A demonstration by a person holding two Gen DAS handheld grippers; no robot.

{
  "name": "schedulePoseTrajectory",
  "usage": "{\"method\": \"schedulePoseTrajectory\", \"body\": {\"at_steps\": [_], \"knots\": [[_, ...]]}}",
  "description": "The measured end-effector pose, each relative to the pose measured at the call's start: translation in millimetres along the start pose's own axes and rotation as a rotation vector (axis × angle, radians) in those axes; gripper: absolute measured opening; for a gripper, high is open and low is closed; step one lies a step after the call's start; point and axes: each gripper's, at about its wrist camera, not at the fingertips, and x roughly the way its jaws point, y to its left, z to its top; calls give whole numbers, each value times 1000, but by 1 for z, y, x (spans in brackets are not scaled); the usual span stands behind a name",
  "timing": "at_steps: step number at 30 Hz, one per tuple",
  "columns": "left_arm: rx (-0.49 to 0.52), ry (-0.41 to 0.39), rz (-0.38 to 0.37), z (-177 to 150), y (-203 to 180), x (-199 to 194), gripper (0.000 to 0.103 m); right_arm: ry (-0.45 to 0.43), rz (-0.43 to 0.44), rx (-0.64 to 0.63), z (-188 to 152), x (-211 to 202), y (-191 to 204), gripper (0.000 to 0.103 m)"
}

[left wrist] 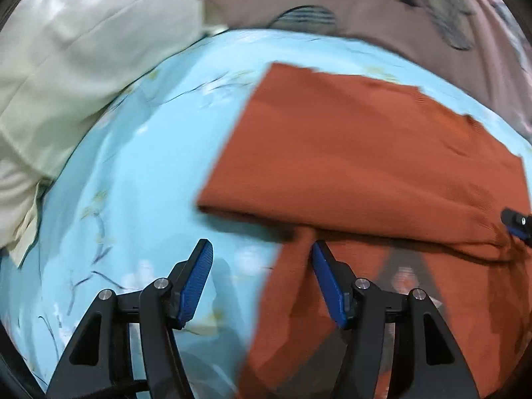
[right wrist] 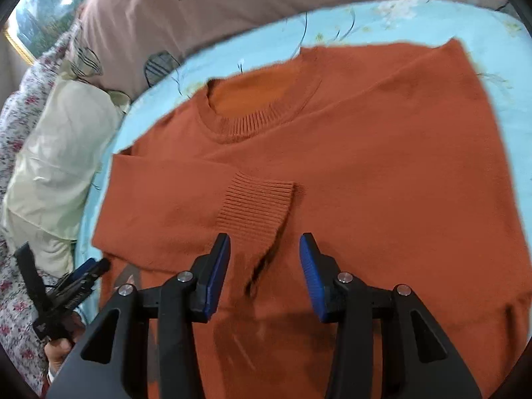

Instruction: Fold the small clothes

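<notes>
Sweater flat on the bed, both tools spread

Rust-orange knit sweater [right wrist: 349, 153] lies front up on a pale blue floral bedsheet [right wrist: 415, 16], its round ribbed collar [right wrist: 252, 123] toward the far side. One sleeve is folded across the chest, and its ribbed cuff [right wrist: 256, 209] rests just ahead of the right tool [right wrist: 265, 249]. That tool hovers over the sweater's lower body with its blue-padded fingers apart and nothing between them.

The left tool [left wrist: 261, 251] is also spread and empty; its right finger sits over the sweater's edge, its left one over bare sheet. In the right wrist view the left tool shows at the lower left, beside the sweater's side edge.

A cream-coloured garment [left wrist: 66, 83] lies bunched at the sheet's left edge, near the sweater but apart from it. A pinkish blanket [right wrist: 249, 10] with striped ovals and a dark star runs along the far side, and a flowered cloth [right wrist: 16, 126] lies at the far left.
</notes>
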Motion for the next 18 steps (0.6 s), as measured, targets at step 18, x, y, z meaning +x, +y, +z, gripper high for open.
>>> {"method": "schedulePoseTrajectory", "body": {"at_steps": [18], "knots": [[42,-4,42,16,-21,27,63,-147,-189,1,19,-87,-53,5]]}}
